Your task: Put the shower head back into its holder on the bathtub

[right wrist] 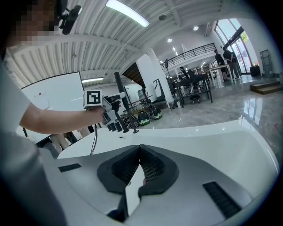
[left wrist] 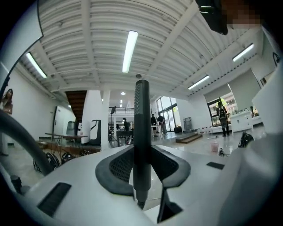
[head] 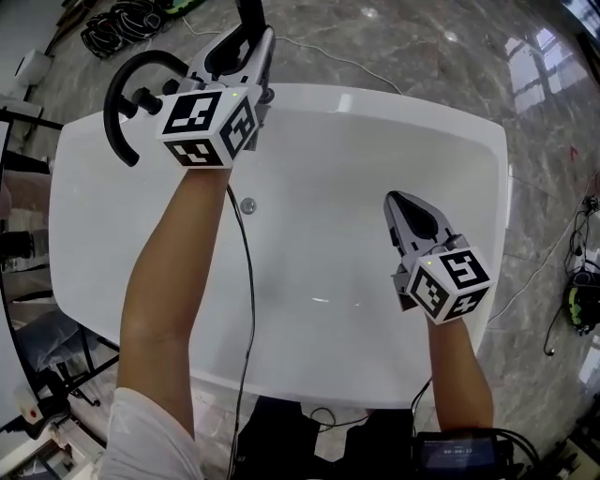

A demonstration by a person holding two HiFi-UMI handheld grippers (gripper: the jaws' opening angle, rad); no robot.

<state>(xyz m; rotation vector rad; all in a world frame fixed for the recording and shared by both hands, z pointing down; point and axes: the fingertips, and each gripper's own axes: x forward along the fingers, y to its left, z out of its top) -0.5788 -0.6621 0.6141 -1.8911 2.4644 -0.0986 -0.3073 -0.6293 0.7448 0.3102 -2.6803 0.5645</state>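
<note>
A slim black stick-shaped shower head (head: 249,13) stands upright between the jaws of my left gripper (head: 246,42), which is shut on it above the far left rim of the white bathtub (head: 375,103). The left gripper view shows the shower head (left wrist: 141,128) clamped between the dark pads of that gripper (left wrist: 142,150). A curved black faucet (head: 117,103) and black knobs (head: 145,101) sit on the rim just left of it. Over the right side of the tub, my right gripper (head: 392,198) is shut on nothing. From the right gripper view, its jaws (right wrist: 140,146) point toward the left hand and shower head (right wrist: 119,95).
A thin black cable (head: 246,281) runs from the left hand down across the tub. A round fitting (head: 248,204) sits on the tub's inner wall. Coiled cables (head: 131,23) lie on the marble floor at the far left, and more gear (head: 581,300) at the right.
</note>
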